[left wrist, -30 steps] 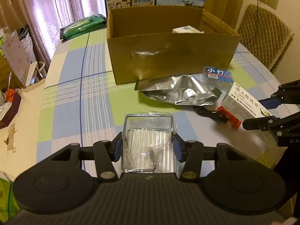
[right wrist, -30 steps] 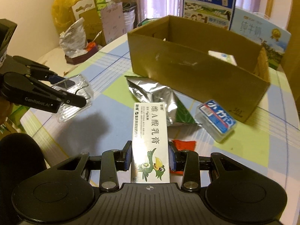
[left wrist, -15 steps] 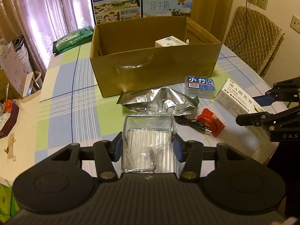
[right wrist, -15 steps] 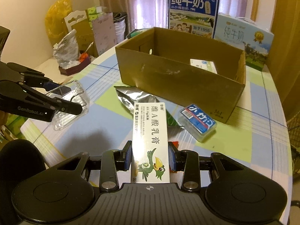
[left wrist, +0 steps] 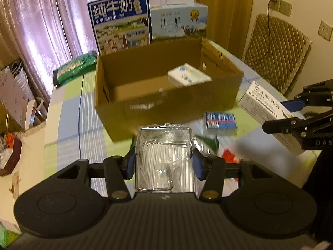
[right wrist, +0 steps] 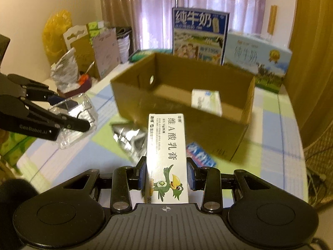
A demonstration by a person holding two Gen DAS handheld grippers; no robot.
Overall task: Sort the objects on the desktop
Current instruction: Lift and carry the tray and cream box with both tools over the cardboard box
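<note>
A clear case (left wrist: 163, 158) is clamped in the left gripper (left wrist: 163, 163), near the box (left wrist: 166, 108). A white carton (right wrist: 166, 156) is clamped in the right gripper (right wrist: 166, 176), held above the table (right wrist: 270, 145).

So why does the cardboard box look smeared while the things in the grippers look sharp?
Left wrist view: the cardboard box and blue packet are motion-blurred, while the held clear plastic box stays crisp. Right wrist view: same smear on the cardboard box, sharp print on the ointment carton; fisheye bends the edges.
</note>
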